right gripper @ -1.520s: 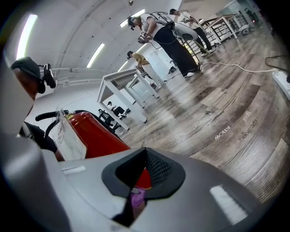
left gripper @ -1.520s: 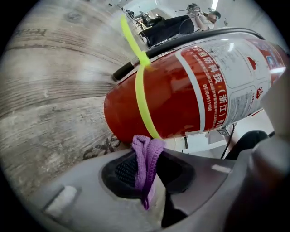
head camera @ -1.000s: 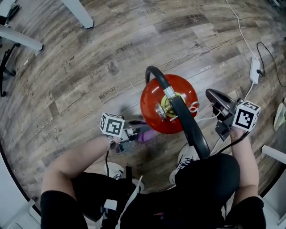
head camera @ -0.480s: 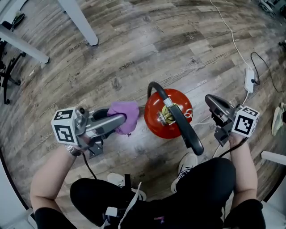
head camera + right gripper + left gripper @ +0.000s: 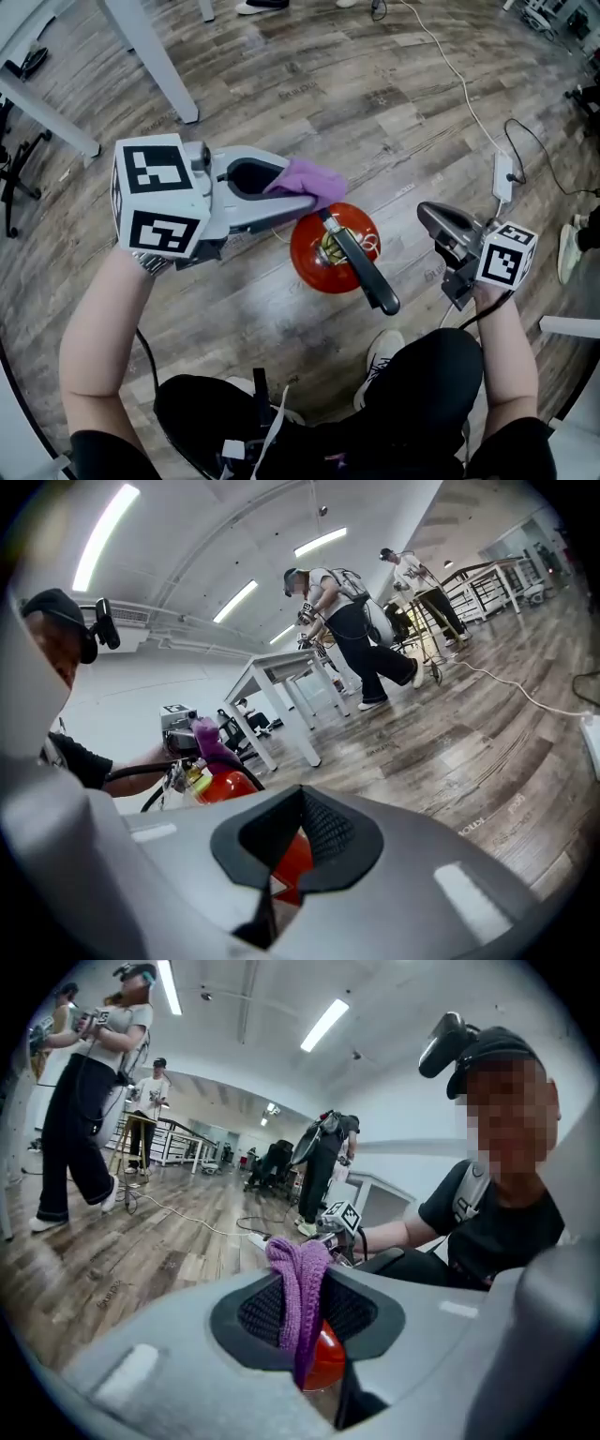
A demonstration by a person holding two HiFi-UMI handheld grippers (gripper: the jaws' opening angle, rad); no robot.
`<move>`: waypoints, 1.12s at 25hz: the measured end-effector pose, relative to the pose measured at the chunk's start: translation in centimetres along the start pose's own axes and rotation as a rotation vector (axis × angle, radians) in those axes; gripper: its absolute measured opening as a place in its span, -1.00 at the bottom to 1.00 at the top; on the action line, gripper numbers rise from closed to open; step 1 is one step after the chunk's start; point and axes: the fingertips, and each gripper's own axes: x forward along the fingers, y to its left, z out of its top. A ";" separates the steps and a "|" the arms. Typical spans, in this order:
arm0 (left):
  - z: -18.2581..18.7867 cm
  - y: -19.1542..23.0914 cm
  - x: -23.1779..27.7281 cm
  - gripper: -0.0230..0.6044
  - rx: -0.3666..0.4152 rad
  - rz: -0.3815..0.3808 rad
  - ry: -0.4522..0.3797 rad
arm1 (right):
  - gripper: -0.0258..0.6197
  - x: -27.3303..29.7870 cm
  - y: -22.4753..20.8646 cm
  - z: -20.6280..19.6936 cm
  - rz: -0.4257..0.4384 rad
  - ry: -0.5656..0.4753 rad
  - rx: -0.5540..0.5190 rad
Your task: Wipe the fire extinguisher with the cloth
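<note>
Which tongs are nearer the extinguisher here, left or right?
Left. The left tongs, clamped on the cloth, sit at the top edge of the extinguisher in the head view. The right tongs hang off to its right, with bare floor between.

Open wooden floor [image 5: 394,103] is seen beyond the fire extinguisher [image 5: 309,258], crossed by a white cable [image 5: 459,77] and a power strip [image 5: 503,175]. The extinguisher's top is blocked by its black hose [image 5: 361,267], and its far side by the left gripper [image 5: 314,199] with the cloth [image 5: 305,176]. A gap is left beside the right gripper [image 5: 436,220]. Table legs [image 5: 147,56] are set far left.
</note>
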 end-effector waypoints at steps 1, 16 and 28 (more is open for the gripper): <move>0.2 -0.2 0.5 -0.67 0.018 -0.004 0.023 | -0.91 0.0 0.1 0.1 -0.004 0.014 -0.006; 0.4 -7.7 3.5 -0.68 0.391 -0.117 0.294 | -0.91 1.1 1.5 -0.1 -0.015 0.006 0.003; 1.1 -16.3 6.1 -0.68 0.619 -0.250 0.316 | -0.91 1.4 1.2 -0.5 -0.011 -0.002 0.030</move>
